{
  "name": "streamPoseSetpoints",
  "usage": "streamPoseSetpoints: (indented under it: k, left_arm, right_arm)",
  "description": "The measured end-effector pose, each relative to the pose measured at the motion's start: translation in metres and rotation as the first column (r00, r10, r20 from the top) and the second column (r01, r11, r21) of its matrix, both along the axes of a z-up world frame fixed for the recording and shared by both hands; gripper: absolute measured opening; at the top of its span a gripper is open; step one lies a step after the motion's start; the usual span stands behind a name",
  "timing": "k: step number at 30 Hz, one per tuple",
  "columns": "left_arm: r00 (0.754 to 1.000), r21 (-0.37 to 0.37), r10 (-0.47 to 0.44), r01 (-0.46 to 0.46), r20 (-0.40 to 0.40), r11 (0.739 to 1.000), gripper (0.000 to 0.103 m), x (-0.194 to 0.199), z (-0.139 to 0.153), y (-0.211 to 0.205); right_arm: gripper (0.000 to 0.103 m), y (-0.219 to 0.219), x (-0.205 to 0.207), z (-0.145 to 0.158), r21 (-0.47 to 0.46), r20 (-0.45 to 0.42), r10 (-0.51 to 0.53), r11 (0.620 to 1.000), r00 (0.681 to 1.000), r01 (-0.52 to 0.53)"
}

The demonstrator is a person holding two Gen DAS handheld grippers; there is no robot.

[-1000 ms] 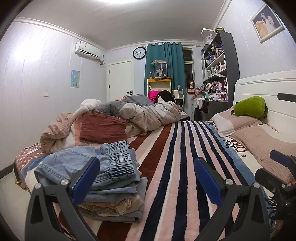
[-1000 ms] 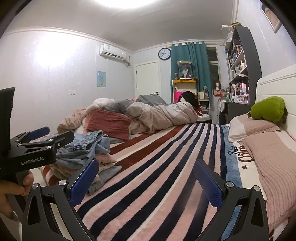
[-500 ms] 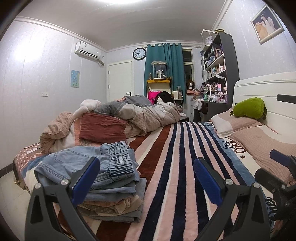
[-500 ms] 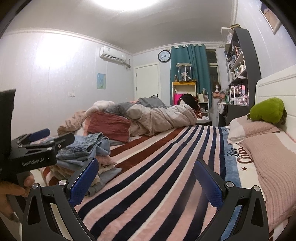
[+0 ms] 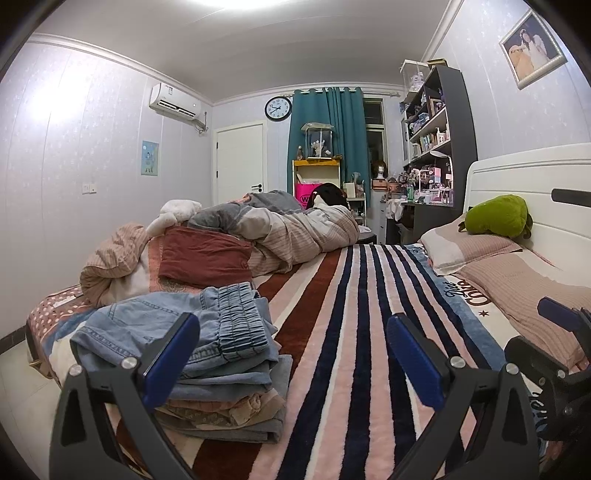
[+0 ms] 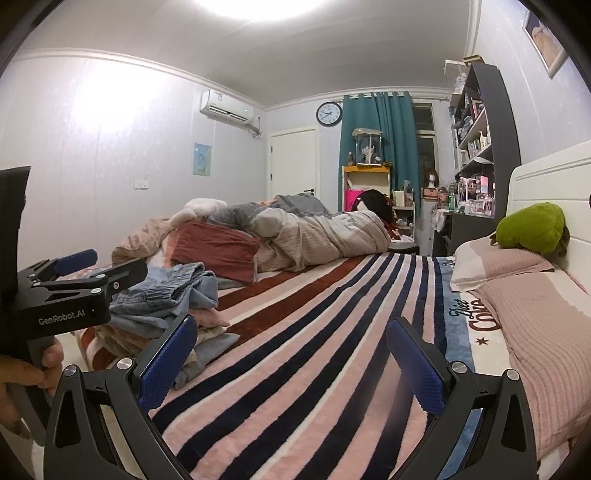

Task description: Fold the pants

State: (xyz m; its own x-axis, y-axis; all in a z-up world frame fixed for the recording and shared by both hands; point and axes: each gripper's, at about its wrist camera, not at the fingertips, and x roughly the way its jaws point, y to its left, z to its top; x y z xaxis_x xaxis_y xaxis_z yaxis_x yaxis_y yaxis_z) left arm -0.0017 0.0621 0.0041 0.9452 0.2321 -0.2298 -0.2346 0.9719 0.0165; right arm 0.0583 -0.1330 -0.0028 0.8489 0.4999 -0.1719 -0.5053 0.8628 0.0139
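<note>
Folded jeans (image 5: 221, 325) top a clothes stack (image 5: 221, 398) on the striped bed (image 5: 354, 350), just behind the left gripper's (image 5: 293, 358) left jaw. Both the left gripper and the right gripper (image 6: 291, 360) hover with jaws wide apart, holding nothing.

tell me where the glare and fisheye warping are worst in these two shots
Left wrist view: a ceiling light clips white at the top edge, with a softer hot patch on the left wall; the headboard bows. Right wrist view: stronger blowout from the ceiling light and its wall reflection; the bookshelf curves, and the right claw has a smeared inner pad.
</note>
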Motion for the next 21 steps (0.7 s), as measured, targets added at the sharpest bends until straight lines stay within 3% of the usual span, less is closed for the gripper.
streamPoseSetpoints:
  k: [21]
  left_arm:
    - [1.0,0.0,0.0,0.0,0.0,1.0,0.1,-0.0009,0.0,-0.0005]
  right_arm:
    - [0.102,-0.0079,0.004,-0.0005,0.036,-0.02,-0.001,0.999,1.0,0.002]
